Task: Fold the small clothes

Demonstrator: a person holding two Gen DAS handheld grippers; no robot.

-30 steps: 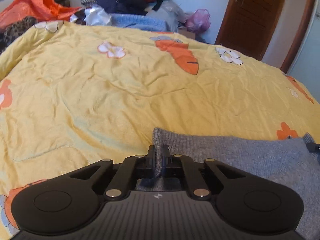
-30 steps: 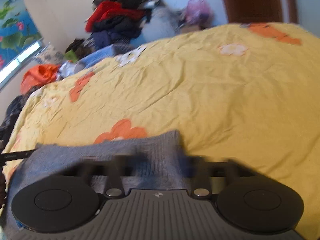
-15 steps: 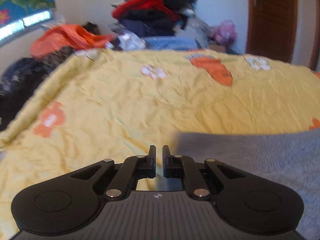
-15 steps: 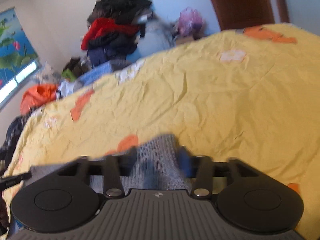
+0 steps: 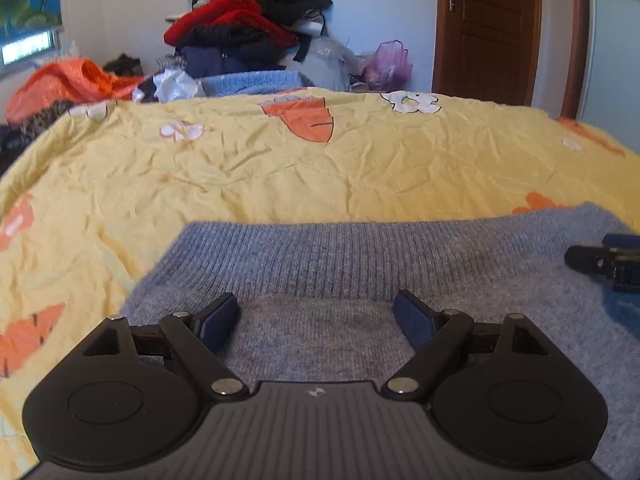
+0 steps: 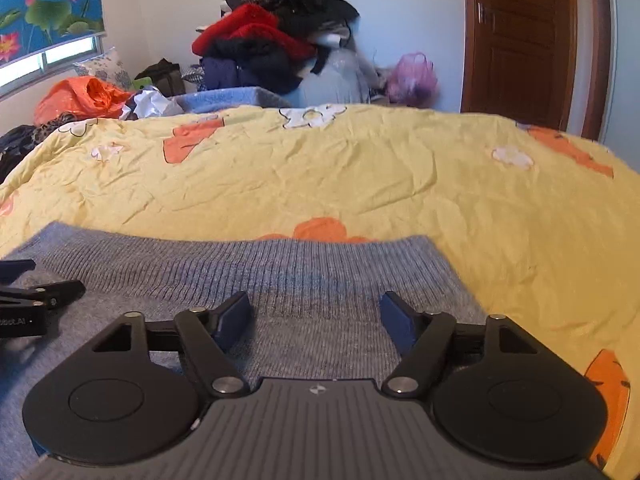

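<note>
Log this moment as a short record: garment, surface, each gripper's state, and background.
garment: grey knit sweater, lying flat, ribbed band toward the far side
surface: yellow bedspread with orange carrot and white flower prints, wrinkled
left gripper: open, over the sweater, holding nothing
right gripper: open, over the sweater near its right edge, holding nothing
background: pile of clothes against the wall, orange bag, purple bag, brown door
fold status: not clear from these views
</note>
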